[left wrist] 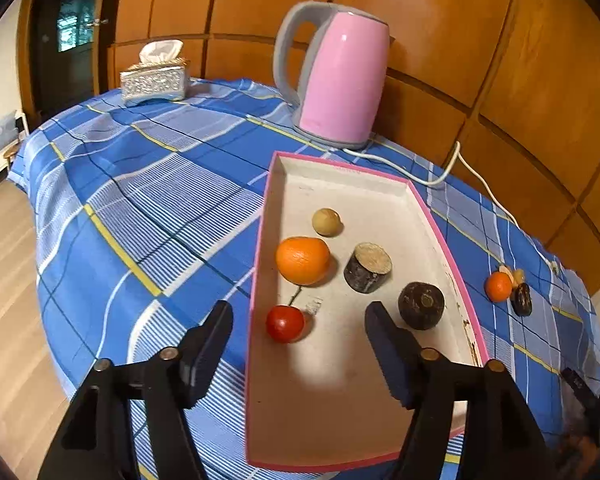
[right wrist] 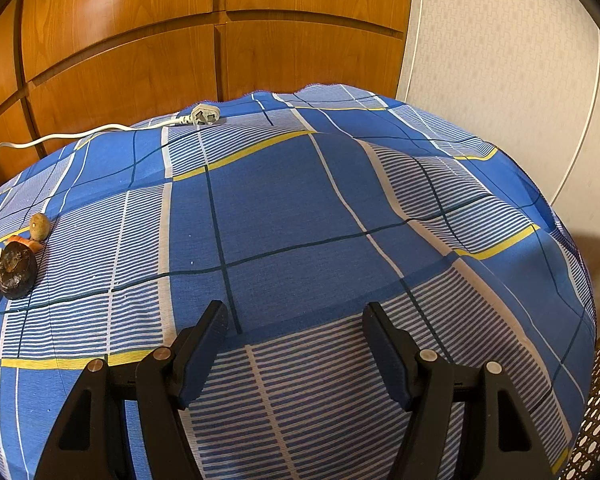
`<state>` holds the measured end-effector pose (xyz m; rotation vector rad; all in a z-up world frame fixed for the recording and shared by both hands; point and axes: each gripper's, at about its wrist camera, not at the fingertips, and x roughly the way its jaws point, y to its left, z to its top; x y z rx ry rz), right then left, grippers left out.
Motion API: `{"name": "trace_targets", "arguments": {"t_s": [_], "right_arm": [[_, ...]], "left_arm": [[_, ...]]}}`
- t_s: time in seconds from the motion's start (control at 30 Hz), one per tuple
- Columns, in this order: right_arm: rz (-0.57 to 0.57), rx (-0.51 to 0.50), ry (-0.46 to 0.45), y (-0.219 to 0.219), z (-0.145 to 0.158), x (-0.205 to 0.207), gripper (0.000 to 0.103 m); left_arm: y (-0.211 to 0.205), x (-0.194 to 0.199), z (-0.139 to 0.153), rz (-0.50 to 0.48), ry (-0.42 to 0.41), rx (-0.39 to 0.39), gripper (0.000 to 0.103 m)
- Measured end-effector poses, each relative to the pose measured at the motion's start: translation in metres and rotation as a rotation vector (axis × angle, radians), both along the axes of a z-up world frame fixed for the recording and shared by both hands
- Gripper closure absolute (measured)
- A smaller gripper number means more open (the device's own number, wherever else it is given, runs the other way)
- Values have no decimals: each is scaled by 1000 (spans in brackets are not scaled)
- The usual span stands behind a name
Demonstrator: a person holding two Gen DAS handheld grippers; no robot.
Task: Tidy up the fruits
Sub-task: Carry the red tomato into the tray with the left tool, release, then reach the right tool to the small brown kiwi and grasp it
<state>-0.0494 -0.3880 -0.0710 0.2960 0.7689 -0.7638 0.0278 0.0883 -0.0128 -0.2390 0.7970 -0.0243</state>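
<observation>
A pink-rimmed white tray lies on the blue plaid cloth. In it are a red cherry, an orange, a tan round fruit, a dark cut cylinder piece and a dark round fruit. My left gripper is open and empty, just above the tray's near half, with the cherry between its fingers. To the tray's right lie a small orange, a dark fruit and pale pieces. My right gripper is open and empty over bare cloth; the dark fruit and a tan fruit lie far left.
A pink kettle stands behind the tray, its white cord running right to a plug. A silver tissue box sits at the back left. Wood panelling backs the table. The cloth drops off at the table's edges.
</observation>
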Motion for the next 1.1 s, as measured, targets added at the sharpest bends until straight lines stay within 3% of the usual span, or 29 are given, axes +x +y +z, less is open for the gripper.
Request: {"name": "trace_targets", "arguments": {"t_s": [0.13, 0.67, 0.83, 1.0, 1.1], "right_arm": [[0, -1, 3, 0, 0, -1, 32], [6, 41, 33, -2, 5, 4, 32], [124, 121, 23, 8, 12, 21, 33], [293, 189, -12, 33, 24, 54, 53], [378, 212, -29, 47, 33, 75, 58]], "left_arm": [[3, -2, 2, 20, -6, 11, 26], [8, -6, -12, 23, 32, 13, 23], [7, -6, -16, 14, 47, 10, 23], [5, -6, -16, 8, 47, 11, 23], [6, -6, -17, 13, 53, 10, 23]]}}
